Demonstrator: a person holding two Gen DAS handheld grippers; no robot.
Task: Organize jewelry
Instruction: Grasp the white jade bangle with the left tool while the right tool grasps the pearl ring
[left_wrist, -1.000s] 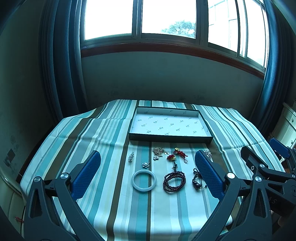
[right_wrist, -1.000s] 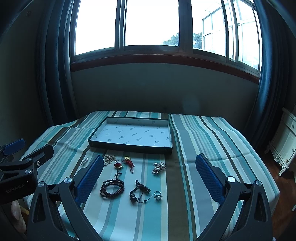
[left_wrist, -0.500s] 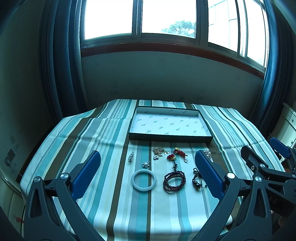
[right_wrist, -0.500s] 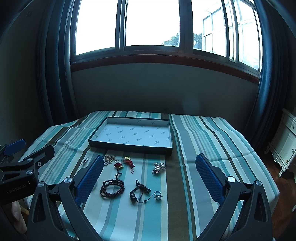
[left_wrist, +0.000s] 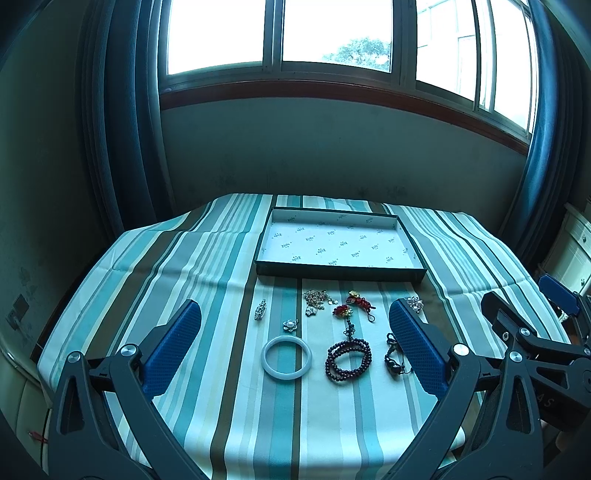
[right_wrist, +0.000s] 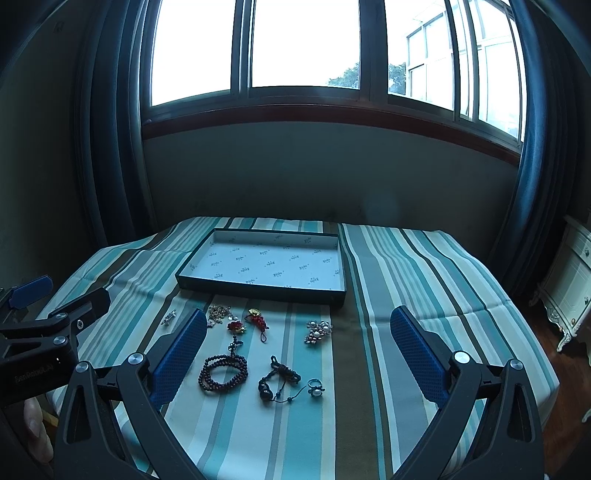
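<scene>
An empty dark-rimmed tray (left_wrist: 340, 270) (right_wrist: 258, 293) with a white printed lining lies on the striped cloth. In front of it sit several jewelry pieces: a white bangle (left_wrist: 286, 358), a dark bead bracelet (left_wrist: 348, 361) (right_wrist: 222, 373), a black cord bracelet (right_wrist: 277, 378), a pearl ring (right_wrist: 315, 387), a pearl brooch (right_wrist: 318, 331), red knot charms (left_wrist: 354, 304) (right_wrist: 255, 321), a gold chain heap (left_wrist: 316, 299), a small flower piece (left_wrist: 290, 325) and a silver clip (left_wrist: 260, 309). My left gripper (left_wrist: 295, 334) and right gripper (right_wrist: 295, 338) hang open above the near pieces, holding nothing.
The striped cloth covers a table (left_wrist: 207, 280) below a wide window, with dark curtains (left_wrist: 122, 122) on both sides. A white cabinet (right_wrist: 569, 288) stands at the right. A person's hand (right_wrist: 35, 424) shows at the lower left of the right wrist view.
</scene>
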